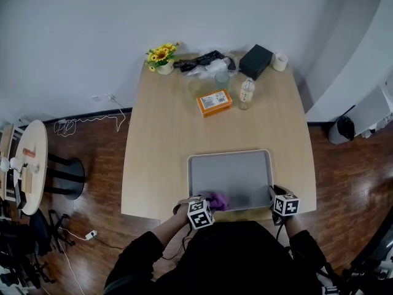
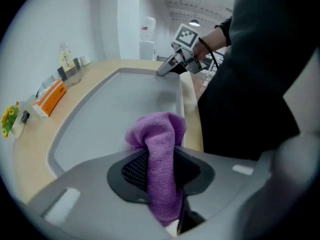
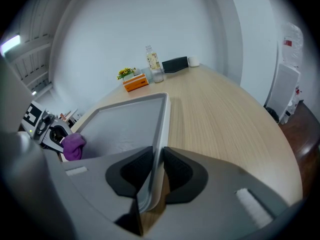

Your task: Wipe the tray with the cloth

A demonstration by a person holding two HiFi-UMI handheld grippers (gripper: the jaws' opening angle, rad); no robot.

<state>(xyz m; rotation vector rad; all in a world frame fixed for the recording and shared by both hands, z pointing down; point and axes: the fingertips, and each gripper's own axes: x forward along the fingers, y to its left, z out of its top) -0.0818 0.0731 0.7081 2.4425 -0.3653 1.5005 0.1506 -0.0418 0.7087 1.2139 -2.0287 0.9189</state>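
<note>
A grey tray (image 1: 232, 157) lies near the table's front edge. My left gripper (image 1: 207, 204) is shut on a purple cloth (image 1: 217, 200), which rests on the tray's near left corner. In the left gripper view the cloth (image 2: 159, 149) is pinched between the jaws and bunches up over the tray floor (image 2: 115, 114). My right gripper (image 1: 274, 196) is shut on the tray's right rim (image 3: 161, 134) at the near right corner, one jaw inside and one outside. The cloth (image 3: 74, 146) and the left gripper (image 3: 50, 134) show at the left of the right gripper view.
At the table's far end stand an orange box (image 1: 214, 102), a clear bottle (image 1: 246, 93), a glass (image 1: 221, 78), a black box (image 1: 256, 61), a flower pot (image 1: 162, 58) and dark clutter. A small round side table (image 1: 31, 165) stands to the left on the wooden floor.
</note>
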